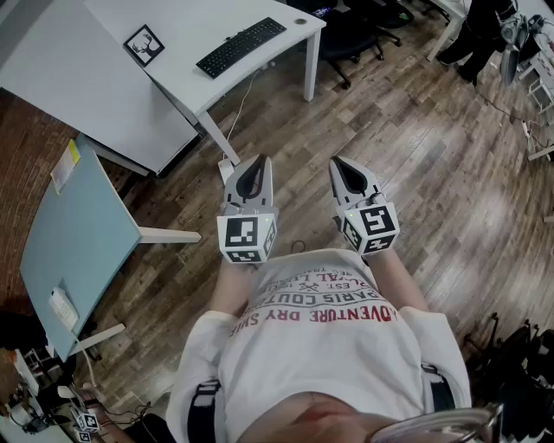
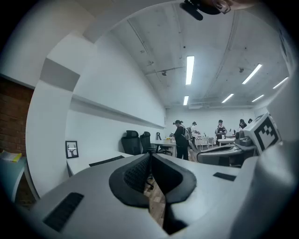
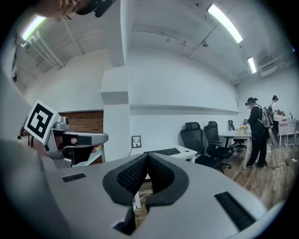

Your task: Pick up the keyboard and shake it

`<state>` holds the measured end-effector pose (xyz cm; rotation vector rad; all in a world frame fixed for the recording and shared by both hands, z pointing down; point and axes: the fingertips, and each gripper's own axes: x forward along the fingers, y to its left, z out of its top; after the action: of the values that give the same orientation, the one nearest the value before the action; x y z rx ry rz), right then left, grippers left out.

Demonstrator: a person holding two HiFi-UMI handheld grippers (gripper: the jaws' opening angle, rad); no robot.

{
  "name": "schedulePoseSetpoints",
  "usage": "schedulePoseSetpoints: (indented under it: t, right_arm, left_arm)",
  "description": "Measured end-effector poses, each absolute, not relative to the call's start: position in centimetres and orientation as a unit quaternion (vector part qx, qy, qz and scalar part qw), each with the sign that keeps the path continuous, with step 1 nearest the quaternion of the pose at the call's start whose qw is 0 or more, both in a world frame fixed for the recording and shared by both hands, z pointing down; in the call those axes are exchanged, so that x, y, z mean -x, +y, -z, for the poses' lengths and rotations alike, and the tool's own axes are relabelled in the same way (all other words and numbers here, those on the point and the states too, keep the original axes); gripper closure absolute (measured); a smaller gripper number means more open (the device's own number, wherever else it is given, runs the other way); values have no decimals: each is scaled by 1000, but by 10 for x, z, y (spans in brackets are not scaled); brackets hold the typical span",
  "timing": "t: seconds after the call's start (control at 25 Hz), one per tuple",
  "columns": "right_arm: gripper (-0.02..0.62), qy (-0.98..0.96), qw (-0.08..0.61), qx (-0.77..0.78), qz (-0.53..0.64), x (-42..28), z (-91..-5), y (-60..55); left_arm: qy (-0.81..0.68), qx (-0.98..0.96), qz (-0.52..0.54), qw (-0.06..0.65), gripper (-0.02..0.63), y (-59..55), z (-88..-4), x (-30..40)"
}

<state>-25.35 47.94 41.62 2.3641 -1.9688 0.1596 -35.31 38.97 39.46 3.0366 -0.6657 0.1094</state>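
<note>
Hovering shut and empty, left gripper [image 1: 252, 164], right gripper [image 1: 340, 164], keyboard [image 1: 241, 47] on desk [image 1: 186, 24], shirt [image 1: 320, 355] reading "ADVENTURE".

The floor [image 1: 415, 156] is brown wood plank, with a soft sheen where the light catches it. The bench [image 1: 190, 22] has a smooth, matt white top, and the keyboard [image 1: 241, 47] on it looks like matt black plastic. The left gripper [image 1: 257, 163] and right gripper [image 1: 339, 164] have smooth, matt grey plastic shells. The pads [image 2: 135, 173] inside the jaws are black with a fine grid texture. The wall [image 3: 79, 122] is rough red brick, and the person's shirt [image 1: 320, 355] is white printed cloth.
</note>
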Motion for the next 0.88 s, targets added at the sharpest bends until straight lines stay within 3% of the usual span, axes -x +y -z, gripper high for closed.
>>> schedulePoseSetpoints:
  t: [0.52,0.88]
  right_arm:
    - [569,-638,23,-767,-66,252,-420,454]
    - [569,-640,22,-762,-91,215,-442,432]
  left_arm:
    - [-210,-976,-40,27,574,365,-401,353]
    - [-227,-972,-54,33,574,347,-424,324]
